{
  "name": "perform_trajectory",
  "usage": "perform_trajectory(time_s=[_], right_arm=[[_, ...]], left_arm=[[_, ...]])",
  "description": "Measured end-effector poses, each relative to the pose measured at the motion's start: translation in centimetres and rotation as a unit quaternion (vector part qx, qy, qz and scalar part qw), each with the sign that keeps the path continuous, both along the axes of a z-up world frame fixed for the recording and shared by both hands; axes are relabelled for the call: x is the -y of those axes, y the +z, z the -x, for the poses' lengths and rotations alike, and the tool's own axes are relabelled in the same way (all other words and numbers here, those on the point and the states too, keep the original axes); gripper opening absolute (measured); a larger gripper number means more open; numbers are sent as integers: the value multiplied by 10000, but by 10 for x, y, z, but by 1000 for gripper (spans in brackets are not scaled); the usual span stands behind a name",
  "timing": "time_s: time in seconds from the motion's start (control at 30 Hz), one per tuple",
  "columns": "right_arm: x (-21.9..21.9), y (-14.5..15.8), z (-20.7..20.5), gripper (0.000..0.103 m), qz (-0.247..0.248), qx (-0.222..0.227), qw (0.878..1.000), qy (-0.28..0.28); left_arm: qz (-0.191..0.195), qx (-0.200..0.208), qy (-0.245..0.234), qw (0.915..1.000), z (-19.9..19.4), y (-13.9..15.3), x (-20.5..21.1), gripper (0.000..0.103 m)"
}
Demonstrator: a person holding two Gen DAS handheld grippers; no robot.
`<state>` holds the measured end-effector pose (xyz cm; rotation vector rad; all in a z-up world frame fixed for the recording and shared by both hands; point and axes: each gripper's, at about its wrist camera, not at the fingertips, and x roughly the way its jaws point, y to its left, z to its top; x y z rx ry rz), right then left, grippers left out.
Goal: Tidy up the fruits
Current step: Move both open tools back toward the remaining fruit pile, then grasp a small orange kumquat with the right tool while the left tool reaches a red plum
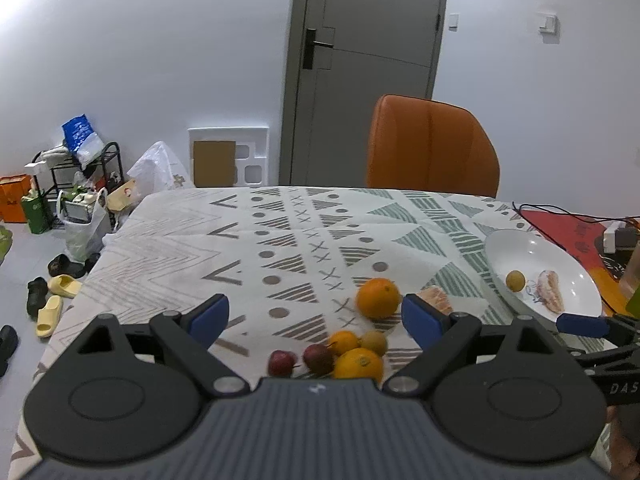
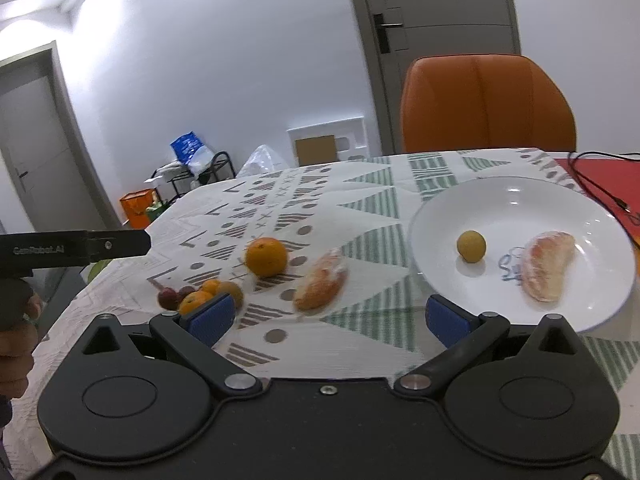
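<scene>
Fruit lay scattered on a patterned tablecloth (image 1: 168, 236) beside one white plate (image 2: 560, 196), with both grippers held wide apart and empty.

The plate held two pieces: one small yellow round fruit (image 2: 471, 246) and one peeled citrus segment (image 2: 546, 266). A second peeled segment (image 2: 321, 280) lay on the cloth just left of the plate, near one large orange (image 2: 266, 257). Farther left sat a tight cluster: two smaller oranges (image 1: 358, 364), two dark red fruits (image 1: 318, 358) and one brownish round fruit (image 1: 374, 342). The left gripper (image 1: 316, 318) hovered above that cluster, fingers spread, nothing between them. The right gripper (image 2: 328, 318) hung over bare cloth before the plate, likewise spread. One orange chair (image 1: 432, 148) stood behind the table.
</scene>
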<state>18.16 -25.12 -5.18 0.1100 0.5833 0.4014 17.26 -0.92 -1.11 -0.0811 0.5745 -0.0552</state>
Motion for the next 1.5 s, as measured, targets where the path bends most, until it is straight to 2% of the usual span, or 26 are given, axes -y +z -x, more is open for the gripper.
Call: perform_trajectory(time_s=[0.4, 0.67, 1.07, 1.1, 1.2, 1.23, 1.27, 1.37, 1.5], right_arm=[[-37, -1, 1, 101, 93, -88, 9989, 460], [-59, -8, -1, 87, 112, -265, 9975, 648], [-101, -27, -1, 83, 392, -475, 9927, 1032], [-103, -29, 0, 81, 430, -485, 9924, 1041], [-107, -34, 1, 55, 584, -408, 9921, 1032], [-107, -34, 1, 32, 650, -365, 9921, 1010], [-106, -34, 1, 21, 647, -350, 9920, 1026], [-98, -32, -1, 21, 474, -452, 9929, 995], [-91, -32, -3, 21, 489, -453, 9941, 859]], left_arm=[[109, -71, 211, 9997, 8, -11, -30, 90], [209, -117, 266, 9994, 13, -19, -47, 89], [313, -259, 407, 9983, 24, -35, -74, 89], [329, -270, 420, 9982, 24, -36, -75, 89], [389, -324, 445, 9977, 24, -39, -78, 89], [398, -335, 446, 9977, 24, -41, -78, 89], [397, -344, 434, 9977, 24, -41, -79, 89], [381, -384, 364, 9979, 21, -44, -76, 89], [363, -391, 288, 9982, 16, -46, -70, 89]])
